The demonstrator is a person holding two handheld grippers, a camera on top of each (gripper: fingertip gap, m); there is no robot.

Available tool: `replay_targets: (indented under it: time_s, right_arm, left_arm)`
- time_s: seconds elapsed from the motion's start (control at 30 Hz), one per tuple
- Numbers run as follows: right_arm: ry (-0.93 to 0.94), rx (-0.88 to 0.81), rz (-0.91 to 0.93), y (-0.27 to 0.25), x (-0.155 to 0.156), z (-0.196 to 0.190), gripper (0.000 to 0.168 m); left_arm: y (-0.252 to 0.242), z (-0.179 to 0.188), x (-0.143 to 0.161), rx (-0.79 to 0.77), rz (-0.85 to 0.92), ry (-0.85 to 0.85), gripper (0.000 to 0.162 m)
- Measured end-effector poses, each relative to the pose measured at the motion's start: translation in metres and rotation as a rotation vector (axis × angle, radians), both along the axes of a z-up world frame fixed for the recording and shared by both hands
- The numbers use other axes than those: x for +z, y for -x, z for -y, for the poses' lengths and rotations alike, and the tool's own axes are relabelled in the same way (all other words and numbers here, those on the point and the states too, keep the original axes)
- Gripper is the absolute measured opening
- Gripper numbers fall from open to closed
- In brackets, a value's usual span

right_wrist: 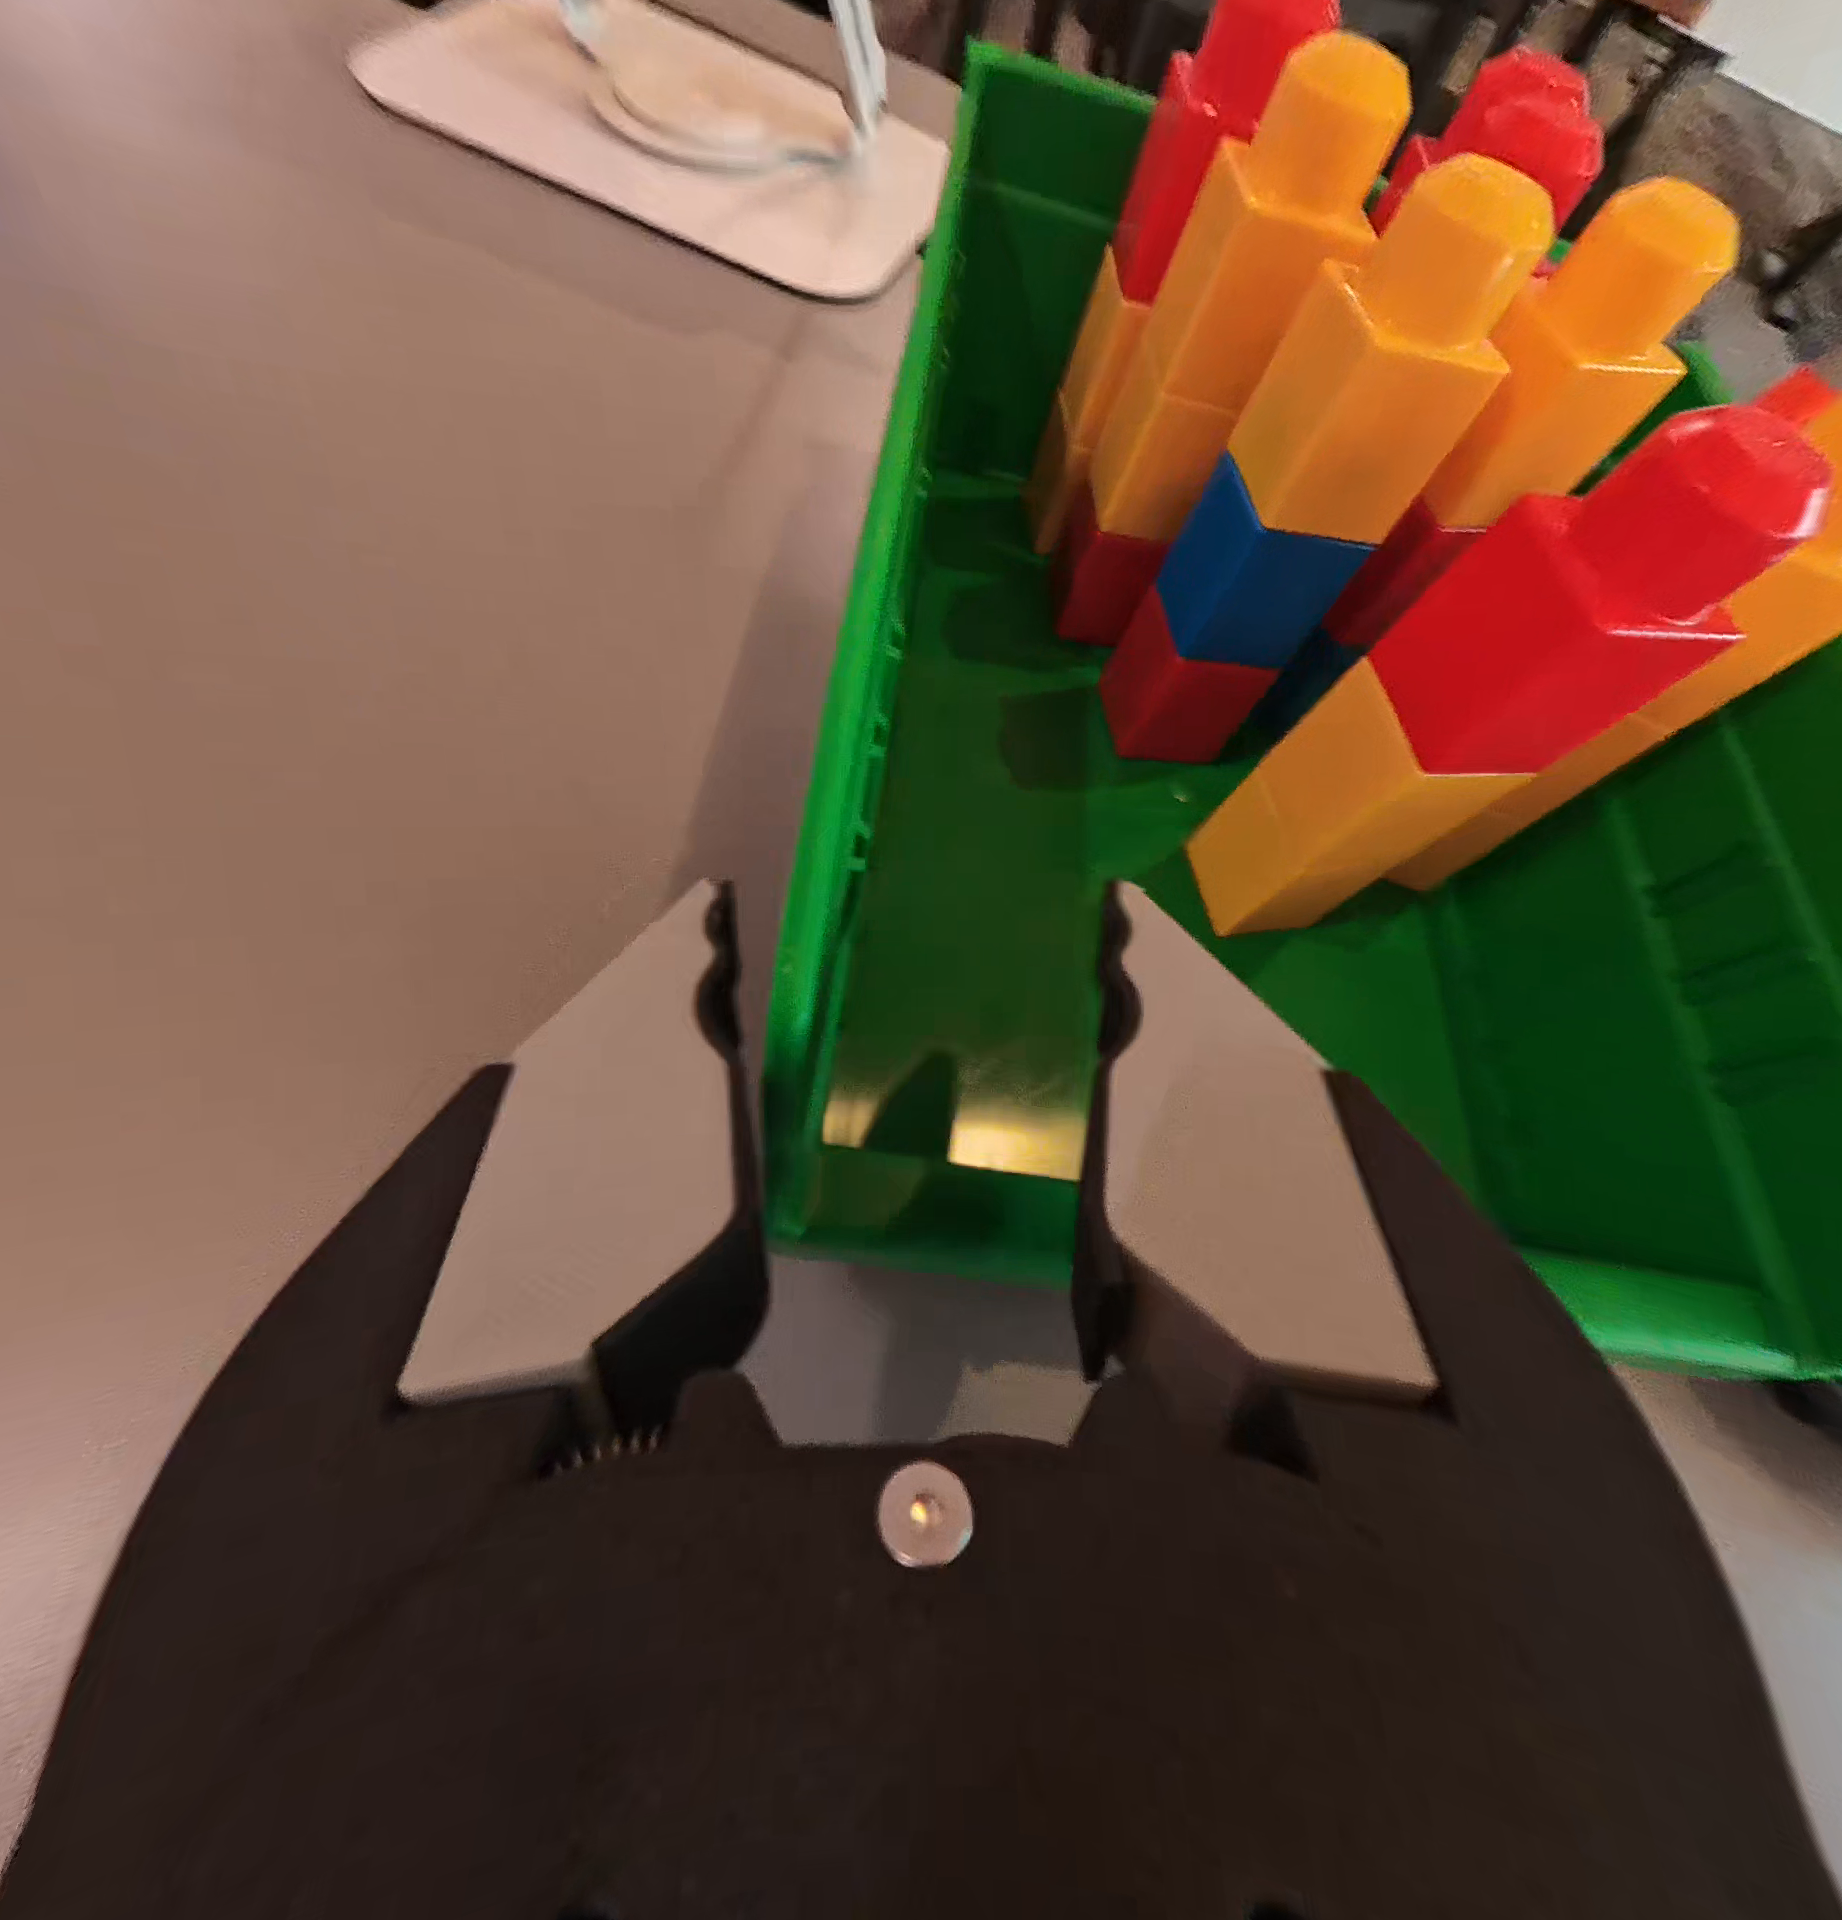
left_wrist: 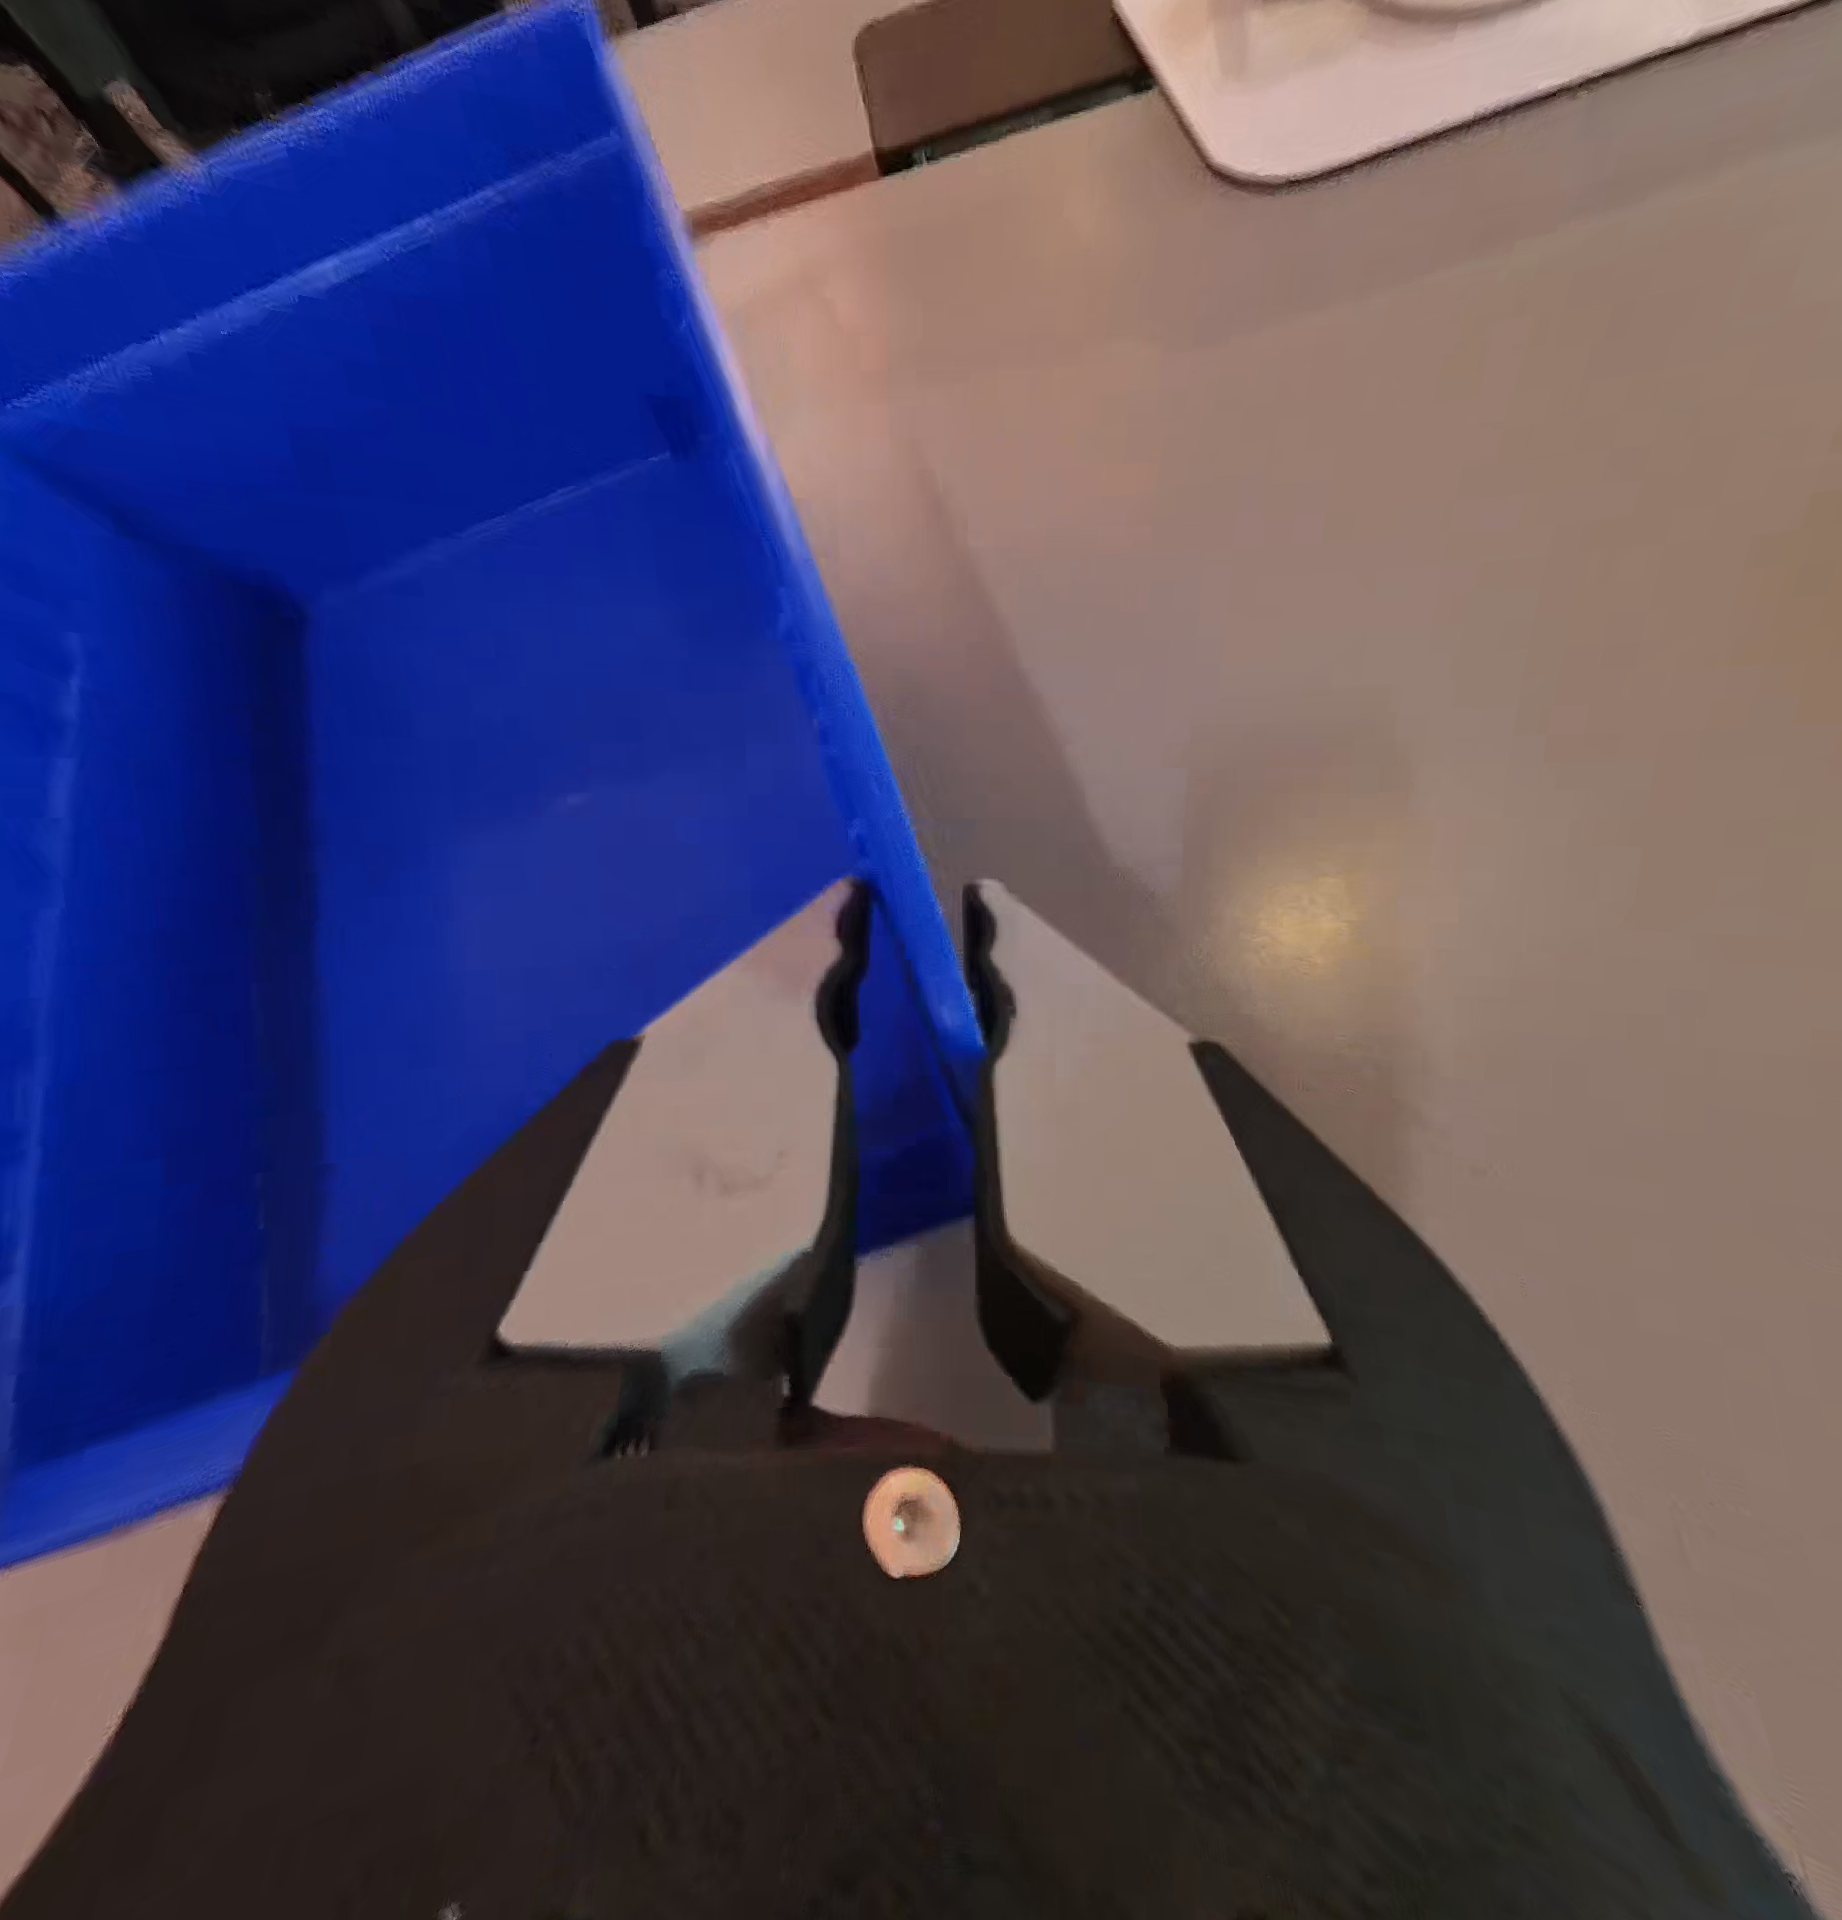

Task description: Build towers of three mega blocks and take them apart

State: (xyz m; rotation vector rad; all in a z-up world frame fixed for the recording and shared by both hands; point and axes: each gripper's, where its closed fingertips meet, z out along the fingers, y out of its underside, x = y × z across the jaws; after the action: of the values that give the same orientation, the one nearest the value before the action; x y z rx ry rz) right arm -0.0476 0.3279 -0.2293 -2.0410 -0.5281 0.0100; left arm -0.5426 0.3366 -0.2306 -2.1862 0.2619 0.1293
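Green bin (right_wrist: 844, 831) sits dead ahead of the right gripper (right_wrist: 912, 904), jaws spread wide, block towers (right_wrist: 1343, 436) standing at its far right end (one leans). Left gripper (left_wrist: 915, 904) pinches the blue bin (left_wrist: 377, 727) wall, tan table (left_wrist: 1312, 623) to its right.

glossy plastic blocks (right_wrist: 1343, 416), green plastic bin (right_wrist: 855, 727), matt table (right_wrist: 377, 623).

Beige table (left_wrist: 1416, 623), pale mat (right_wrist: 688, 177), dark chair (left_wrist: 990, 83)
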Motion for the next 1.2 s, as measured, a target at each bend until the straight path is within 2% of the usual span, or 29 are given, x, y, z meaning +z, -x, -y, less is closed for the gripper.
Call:
replay_targets:
  time_s: [0.03, 0.1, 0.17, 0.23, 0.3, 0.5, 0.7, 0.87, 1.0, 1.2]
  right_arm:
    - [0.011, 0.023, 0.031, 0.002, -0.001, 0.000, 0.054]
    - [-0.003, 0.058, 0.093, 0.008, 0.003, 0.005, 0.006]
    - [0.018, 0.067, 0.103, 0.010, 0.001, 0.009, 0.005]
    - [0.040, 0.108, 0.024, 0.017, 0.002, 0.015, 0.006]
    - [0.036, 0.111, 0.047, 0.019, 0.001, 0.020, 0.005]
    - [0.063, 0.124, 0.024, 0.074, 0.002, 0.038, 0.009]
    - [0.099, 0.172, 0.019, 0.163, 0.001, 0.051, 0.017]
    - [0.106, 0.231, 0.011, 0.249, 0.001, 0.052, 0.020]
    - [0.102, 0.285, -0.022, 0.325, 0.002, 0.050, 0.022]
    - [0.109, 0.332, -0.058, 0.449, 0.002, 0.039, 0.026]
  left_arm:
    - [0.001, -0.003, 0.000, -0.002, -0.036, 0.000, 0.012]
    - [0.019, -0.004, 0.002, 0.050, -0.143, -0.010, 0.005]
    - [0.020, 0.000, 0.009, 0.006, -0.062, -0.060, 0.003]
    - [0.026, 0.009, 0.020, -0.018, 0.004, -0.112, 0.004]
    - [0.030, 0.020, 0.033, -0.042, 0.060, -0.152, 0.004]
    - [0.047, 0.053, 0.084, -0.029, 0.096, -0.264, 0.004]
    - [0.050, 0.088, 0.130, -0.058, 0.093, -0.359, 0.004]
    - [0.050, 0.114, 0.156, -0.081, 0.111, -0.425, 0.005]
    - [0.056, 0.133, 0.165, -0.088, 0.132, -0.461, 0.005]
    - [0.082, 0.158, 0.165, -0.026, 0.117, -0.492, 0.005]
